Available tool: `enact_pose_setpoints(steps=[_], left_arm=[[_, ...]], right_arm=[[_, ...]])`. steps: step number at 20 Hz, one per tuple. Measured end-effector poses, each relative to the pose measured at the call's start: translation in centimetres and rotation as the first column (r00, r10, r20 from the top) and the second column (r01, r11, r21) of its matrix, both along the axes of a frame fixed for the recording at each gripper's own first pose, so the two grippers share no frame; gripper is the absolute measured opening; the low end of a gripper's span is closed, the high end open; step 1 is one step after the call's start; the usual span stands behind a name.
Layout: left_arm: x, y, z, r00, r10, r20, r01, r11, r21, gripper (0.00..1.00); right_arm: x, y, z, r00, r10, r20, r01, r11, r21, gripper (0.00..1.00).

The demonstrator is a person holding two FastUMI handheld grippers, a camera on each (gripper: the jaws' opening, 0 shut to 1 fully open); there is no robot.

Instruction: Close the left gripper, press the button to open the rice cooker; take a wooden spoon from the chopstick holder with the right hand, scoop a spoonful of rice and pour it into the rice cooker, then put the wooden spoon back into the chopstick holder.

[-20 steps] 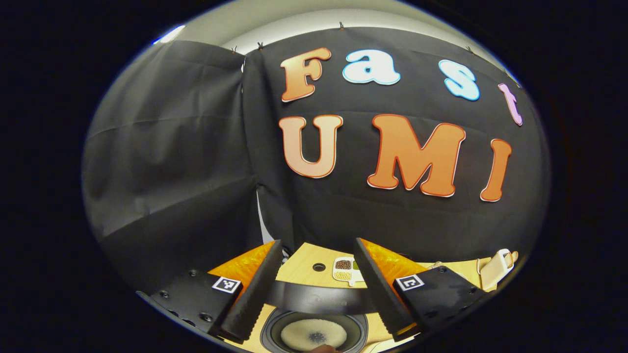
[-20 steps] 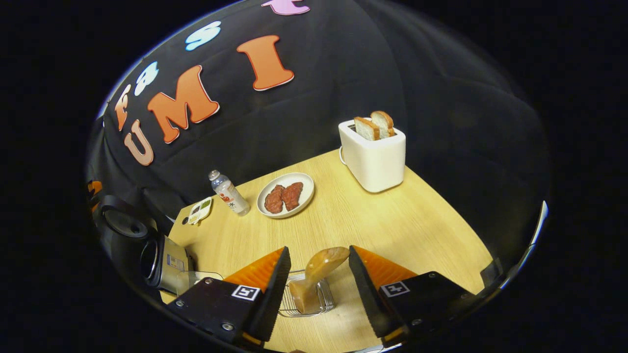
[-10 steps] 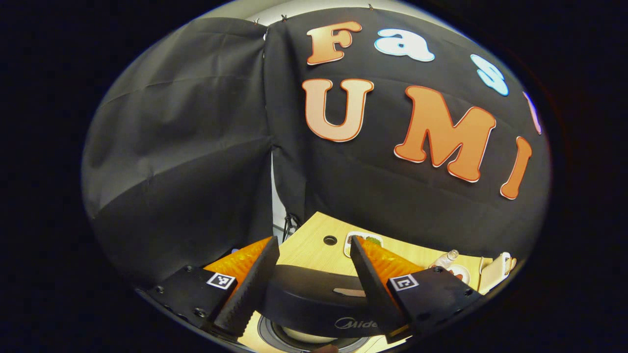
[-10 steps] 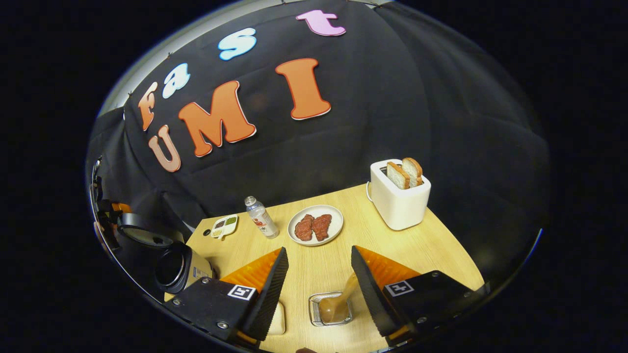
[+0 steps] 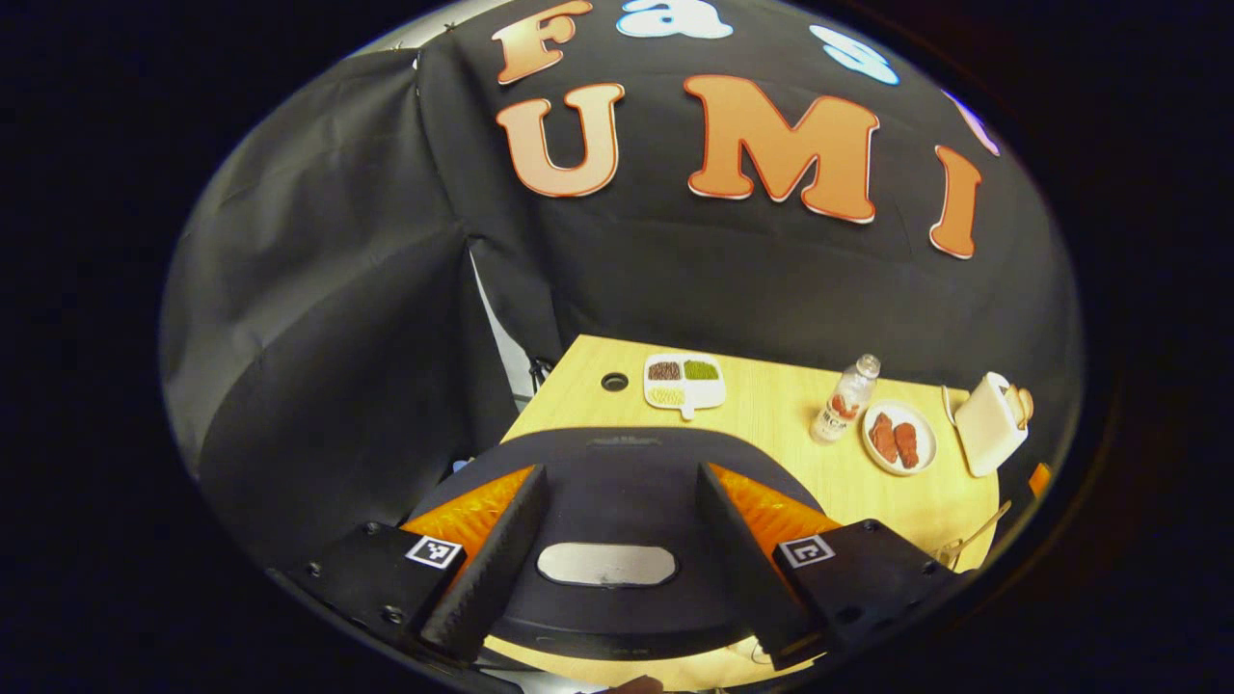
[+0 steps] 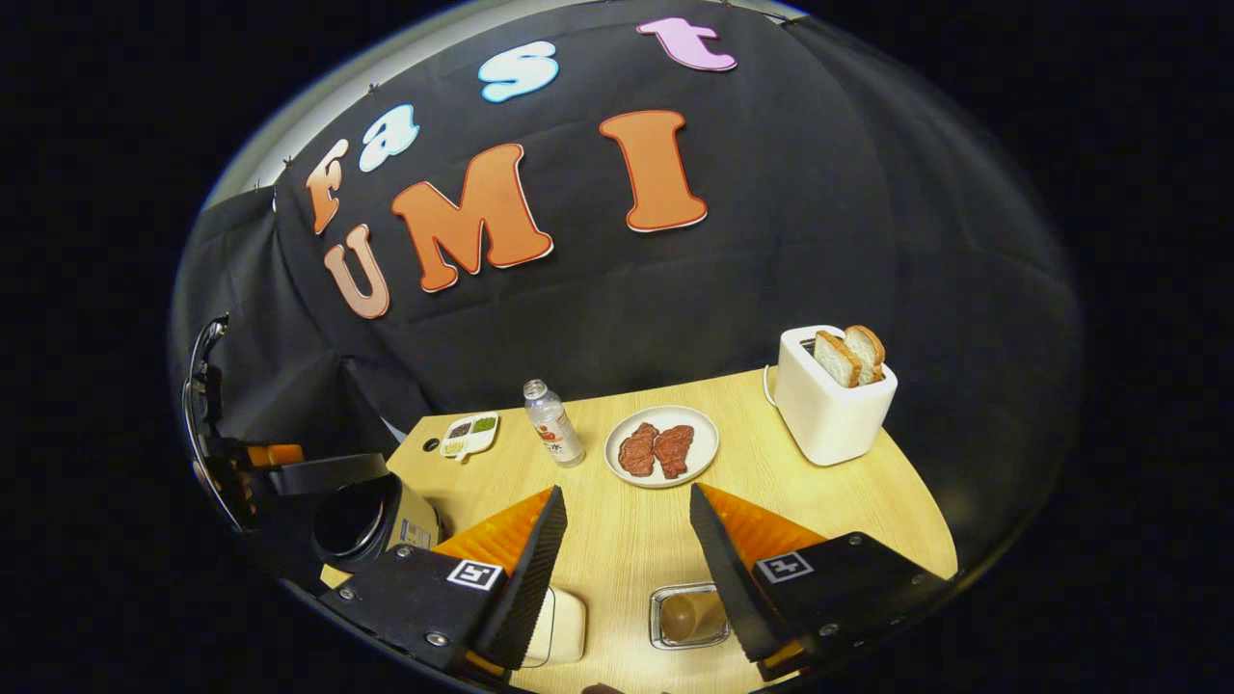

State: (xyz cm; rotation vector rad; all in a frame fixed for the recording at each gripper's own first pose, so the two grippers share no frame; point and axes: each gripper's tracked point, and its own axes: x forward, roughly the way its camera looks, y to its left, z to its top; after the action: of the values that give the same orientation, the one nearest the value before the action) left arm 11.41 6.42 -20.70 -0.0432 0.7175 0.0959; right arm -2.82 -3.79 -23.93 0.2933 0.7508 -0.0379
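Observation:
In the left gripper view my left gripper (image 5: pixel 619 472) is open just above the rice cooker's dark lid (image 5: pixel 617 501), whose silvery plate (image 5: pixel 607 565) shows between the fingers. The right gripper view shows the rice cooker (image 6: pixel 386 520) at the left, its lid (image 6: pixel 323 474) lowered about level over the pot, with the left gripper (image 6: pixel 270 453) at it. My right gripper (image 6: pixel 627 493) is open and holds nothing, well above the wire chopstick holder (image 6: pixel 689 617). The wooden spoon (image 6: pixel 683 611) stands inside the holder.
On the wooden table (image 6: pixel 771 501) stand a white toaster (image 6: pixel 834 405) with two bread slices, a plate of meat (image 6: pixel 661 445), a small bottle (image 6: pixel 552 424) and a divided dish (image 6: pixel 469 434). A white box (image 6: pixel 564 622) sits left of the holder.
The cooker lid has swung down from upright, and my left gripper has tipped down over it. My right gripper has risen away from the holder, leaving the spoon inside.

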Motion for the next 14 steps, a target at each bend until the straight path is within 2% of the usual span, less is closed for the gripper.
enact_pose_setpoints(steps=[4,7,9,10,14], left_arm=[[-2.3,-0.3,-2.7,0.996,0.010,-0.094,-0.012,1.000,-0.026,0.99],[-5.0,-1.4,-7.3,0.964,-0.004,-0.267,-0.017,0.997,-0.077,1.00],[-4.2,-1.4,-7.4,0.963,-0.017,-0.268,-0.001,0.998,-0.067,1.00],[-5.3,-1.7,-8.0,0.949,-0.027,-0.313,0.007,0.998,-0.066,1.00],[-4.8,-1.2,-7.9,0.947,0.000,-0.320,-0.028,0.996,-0.083,1.00]], right_arm=[[-0.1,0.3,-0.6,1.000,0.009,-0.012,-0.009,1.000,0.003,0.81],[-0.4,0.5,-0.9,1.000,0.010,-0.012,-0.010,1.000,0.009,0.81],[-0.4,0.3,-1.2,1.000,0.011,-0.010,-0.011,1.000,0.003,0.81],[-0.6,0.1,-1.3,1.000,0.008,-0.013,-0.008,1.000,0.001,0.81],[-0.7,0.1,-1.5,1.000,-0.002,-0.004,0.002,1.000,0.018,0.81]])
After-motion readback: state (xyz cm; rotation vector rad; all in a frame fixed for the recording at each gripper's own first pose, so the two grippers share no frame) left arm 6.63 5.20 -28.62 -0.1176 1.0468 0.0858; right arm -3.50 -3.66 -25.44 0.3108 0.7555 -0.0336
